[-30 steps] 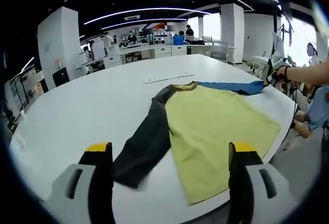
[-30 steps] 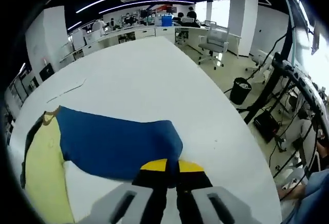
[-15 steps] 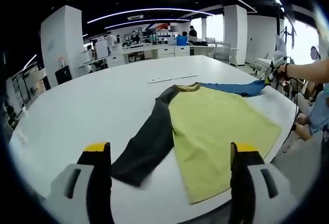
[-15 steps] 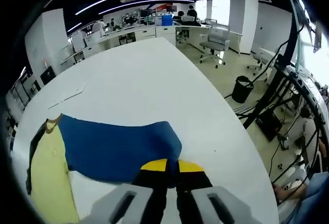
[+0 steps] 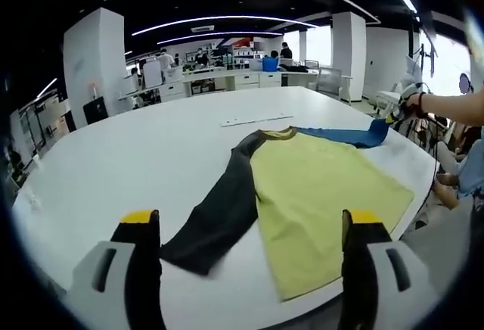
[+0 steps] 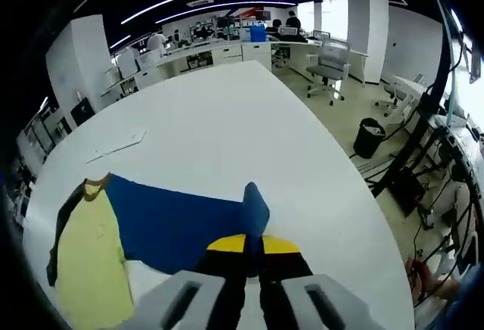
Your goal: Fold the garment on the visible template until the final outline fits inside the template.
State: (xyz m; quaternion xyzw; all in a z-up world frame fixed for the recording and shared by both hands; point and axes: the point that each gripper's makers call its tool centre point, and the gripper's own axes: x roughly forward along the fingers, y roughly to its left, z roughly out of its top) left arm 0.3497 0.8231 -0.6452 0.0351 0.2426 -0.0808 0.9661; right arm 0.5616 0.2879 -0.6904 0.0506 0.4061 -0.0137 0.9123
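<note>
one right gripper (image 6: 246,244), clamping blue sleeve (image 6: 181,216)

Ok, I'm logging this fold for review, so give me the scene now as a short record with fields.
garment: shirt with yellow body, flat on white table
black sleeve: spread out on the table
blue sleeve: cuff pinched and raised
right gripper: shut on the blue sleeve
left gripper: open, holding nothing, near the shirt's hem
strip: thin white piece beyond the collar
</note>
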